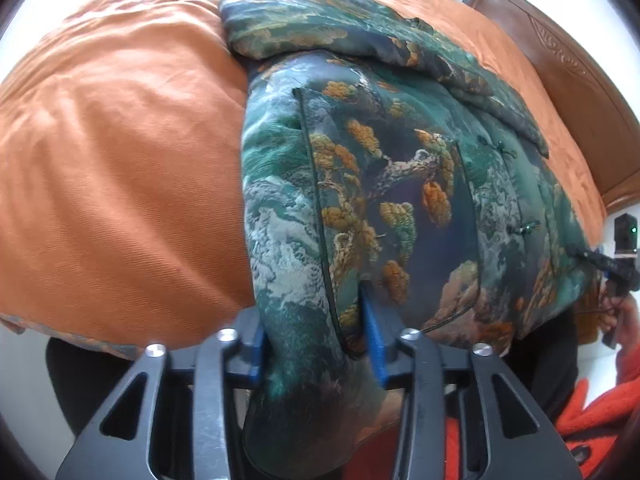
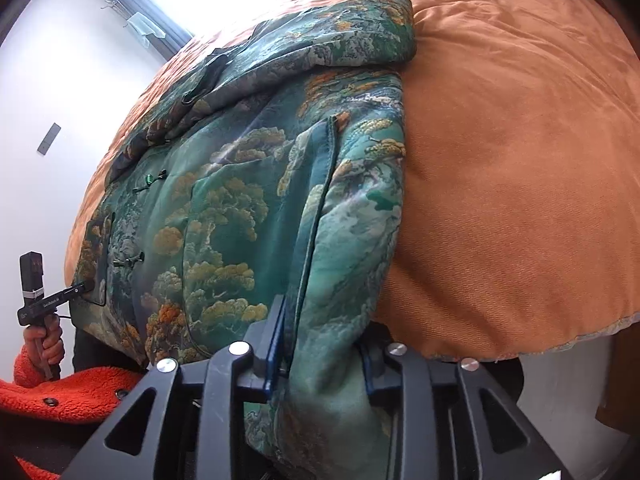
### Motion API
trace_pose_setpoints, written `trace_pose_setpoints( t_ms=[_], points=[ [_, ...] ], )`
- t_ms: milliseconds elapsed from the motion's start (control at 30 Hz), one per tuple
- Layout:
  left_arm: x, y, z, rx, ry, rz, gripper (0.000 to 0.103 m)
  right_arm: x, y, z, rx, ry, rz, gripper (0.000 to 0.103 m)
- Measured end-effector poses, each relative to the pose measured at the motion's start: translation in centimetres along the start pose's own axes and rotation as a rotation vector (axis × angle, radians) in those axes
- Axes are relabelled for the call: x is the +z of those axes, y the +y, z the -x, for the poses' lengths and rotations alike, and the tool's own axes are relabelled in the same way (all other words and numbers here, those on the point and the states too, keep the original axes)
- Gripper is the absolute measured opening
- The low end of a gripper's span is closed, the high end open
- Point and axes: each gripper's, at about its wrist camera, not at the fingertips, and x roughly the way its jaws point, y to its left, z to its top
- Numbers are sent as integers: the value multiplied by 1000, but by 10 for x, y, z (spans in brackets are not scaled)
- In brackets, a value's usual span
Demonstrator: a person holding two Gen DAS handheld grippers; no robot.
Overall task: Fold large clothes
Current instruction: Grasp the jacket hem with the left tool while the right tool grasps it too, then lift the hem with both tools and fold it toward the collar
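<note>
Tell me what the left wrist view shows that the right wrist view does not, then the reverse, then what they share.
Only the left wrist view shows the carved wooden headboard at the far right of the bed. Only the right wrist view shows the window and a grey wall switch. Both show the green patterned jacket lying on the orange bedspread, its near edge hanging off the bed between the fingers of that view's own hand-held gripper, with the other hand-held gripper at the jacket's far corner.

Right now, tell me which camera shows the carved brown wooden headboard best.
The left wrist view: the carved brown wooden headboard curves down the right edge, its scroll carving visible beyond the orange bedspread. The right wrist view shows at most a dark sliver at its top right corner.
</note>
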Motion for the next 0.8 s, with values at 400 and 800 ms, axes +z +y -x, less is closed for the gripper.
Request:
trace_pose_setpoints(
  t_ms=[400,800],
  points=[
    [-26,9,-15,9,59,-12,67,-22,-5,10,-20,68,54,53],
    [-29,0,2,-52,75,-41,10,-24,3,5,15,137,75,16]
  ],
)
